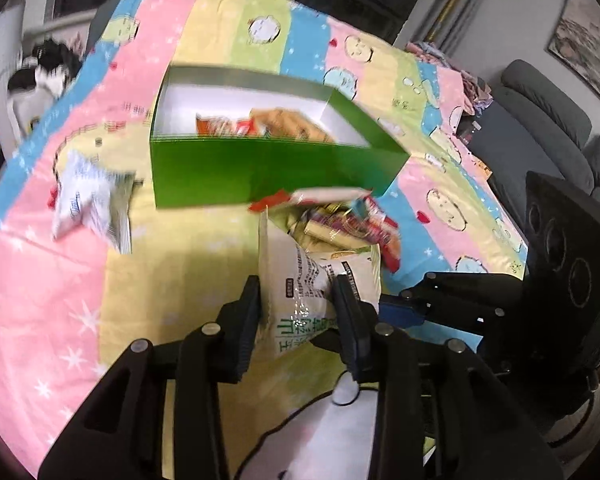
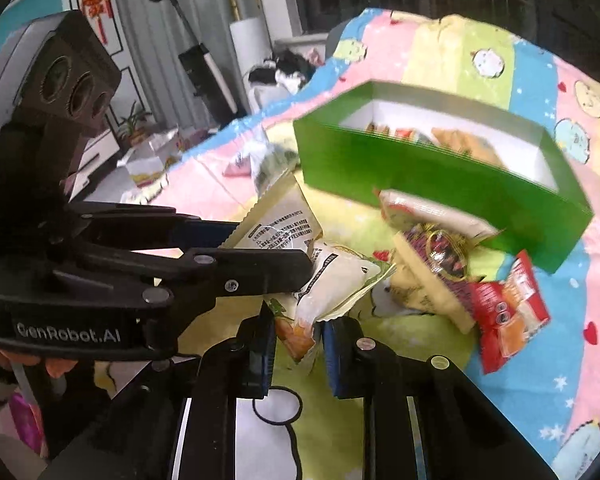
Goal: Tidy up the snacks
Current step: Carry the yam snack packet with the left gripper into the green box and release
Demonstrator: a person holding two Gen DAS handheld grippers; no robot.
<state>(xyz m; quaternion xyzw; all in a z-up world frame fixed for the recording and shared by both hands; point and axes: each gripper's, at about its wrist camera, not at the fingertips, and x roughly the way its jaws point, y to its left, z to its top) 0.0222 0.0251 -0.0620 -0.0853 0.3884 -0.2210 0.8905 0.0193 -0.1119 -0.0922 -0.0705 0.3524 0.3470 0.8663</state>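
Observation:
A green box (image 1: 260,168) with a white inside stands on the patterned cloth and holds orange snack packs (image 1: 260,122); it also shows in the right wrist view (image 2: 440,184). My left gripper (image 1: 300,300) is shut on a cream snack bag (image 1: 300,280) with printed text. My right gripper (image 2: 298,332) is shut on the lower end of the same bag (image 2: 332,280), and the left gripper (image 2: 260,264) lies across it. A pile of loose snacks (image 2: 460,272) lies by the box's near corner. A white-green packet (image 1: 92,208) lies to the left.
The colourful cartoon cloth (image 1: 80,320) covers the surface. A red snack pack (image 2: 508,308) lies at the pile's right end. A grey sofa (image 1: 548,120) is at the right, and a black-and-white heap (image 1: 48,72) lies beyond the far left edge.

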